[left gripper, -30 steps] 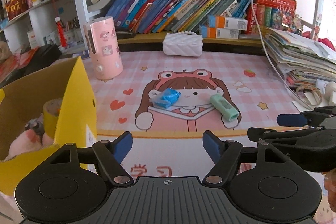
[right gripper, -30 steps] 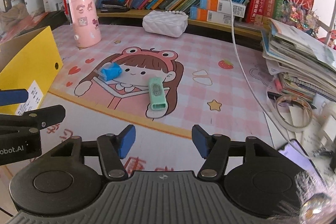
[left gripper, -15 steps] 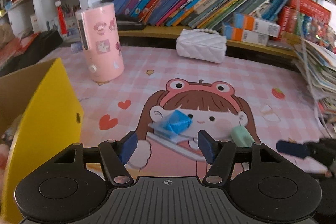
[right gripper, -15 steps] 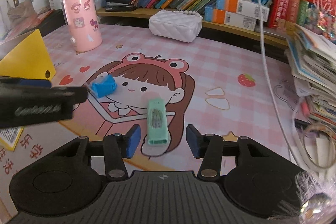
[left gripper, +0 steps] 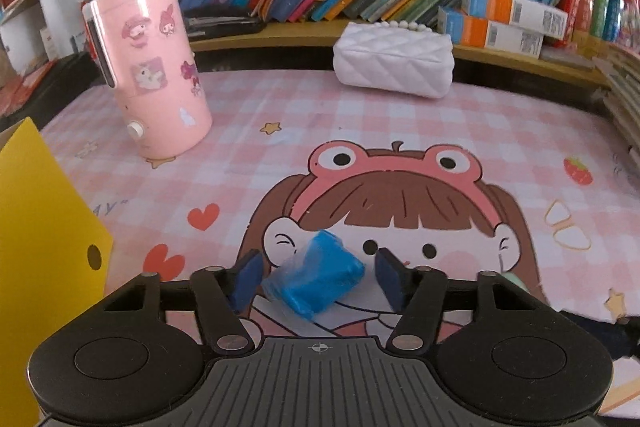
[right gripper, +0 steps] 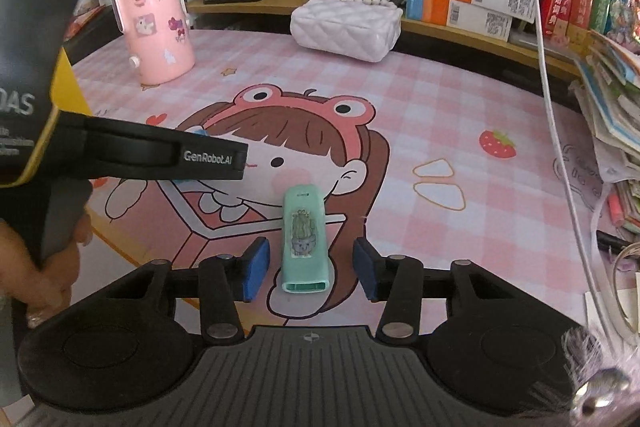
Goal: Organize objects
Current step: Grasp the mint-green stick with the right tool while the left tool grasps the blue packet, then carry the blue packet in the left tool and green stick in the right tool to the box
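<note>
Left tongs closing around crinkly blue packet without touching, right tongs closing astride smooth mint case (gaps both sides), open pink checked tabletop beyond the packet.

Bright daylight, sharp focus, fisheye-warped edges

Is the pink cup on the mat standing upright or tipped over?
Upright. The pink cup stands on its base on the mat, with its flat top facing up.
</note>
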A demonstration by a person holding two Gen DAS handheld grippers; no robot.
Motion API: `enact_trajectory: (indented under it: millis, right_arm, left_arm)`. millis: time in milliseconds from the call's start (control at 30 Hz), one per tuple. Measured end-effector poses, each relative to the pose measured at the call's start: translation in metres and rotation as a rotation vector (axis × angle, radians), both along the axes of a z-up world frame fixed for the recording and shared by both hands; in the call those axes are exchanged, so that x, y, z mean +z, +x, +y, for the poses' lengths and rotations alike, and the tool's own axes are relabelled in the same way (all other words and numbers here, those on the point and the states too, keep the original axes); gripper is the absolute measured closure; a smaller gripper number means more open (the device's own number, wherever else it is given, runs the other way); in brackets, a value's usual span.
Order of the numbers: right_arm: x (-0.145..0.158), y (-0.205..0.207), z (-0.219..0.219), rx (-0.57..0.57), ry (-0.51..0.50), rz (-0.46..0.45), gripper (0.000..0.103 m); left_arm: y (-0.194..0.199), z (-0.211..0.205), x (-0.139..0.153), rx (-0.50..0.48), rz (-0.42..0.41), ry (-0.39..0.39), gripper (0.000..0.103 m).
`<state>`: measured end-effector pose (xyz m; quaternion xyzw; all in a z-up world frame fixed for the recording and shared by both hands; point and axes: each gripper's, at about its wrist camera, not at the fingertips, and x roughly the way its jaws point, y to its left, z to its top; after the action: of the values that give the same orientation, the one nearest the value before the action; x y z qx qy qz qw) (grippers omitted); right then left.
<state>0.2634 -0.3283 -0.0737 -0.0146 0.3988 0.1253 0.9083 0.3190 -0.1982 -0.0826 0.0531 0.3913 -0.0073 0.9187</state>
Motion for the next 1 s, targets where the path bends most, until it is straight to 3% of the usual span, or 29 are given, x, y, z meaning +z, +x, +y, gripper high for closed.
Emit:
enact_trajectory:
  millis: [33,133,200,333,667,1000]
  right_arm:
    - [-0.001,0.0,0.0,0.0,0.002,-0.002,0.062]
    - [-0.001,0.001,0.0,0.004,-0.005,-0.013,0.069]
    - [-0.002,0.002,0.0,0.01,-0.009,-0.02,0.08]
    - [-0.001,0.003,0.001,0.022,-0.011,-0.022,0.08]
    - [0.012,-0.013,-0.001,0.002,0.018,-0.034,0.08]
    - [0.037,-0.058,-0.002,-0.015,0.035,-0.035,0.08]
  left_arm:
    - [0.0,0.0,0.0,-0.008,-0.005,0.009,0.056]
    - [-0.003,0.001,0.001,-0.027,-0.008,0.002,0.061]
    - [-0.005,0.003,0.001,-0.038,-0.013,0.002,0.065]
    - [-0.012,0.005,0.005,-0.046,-0.017,0.003,0.074]
    - [-0.05,0.018,0.027,-0.058,-0.032,-0.071,0.078]
    - [-0.12,0.041,0.059,-0.103,-0.064,-0.162,0.078]
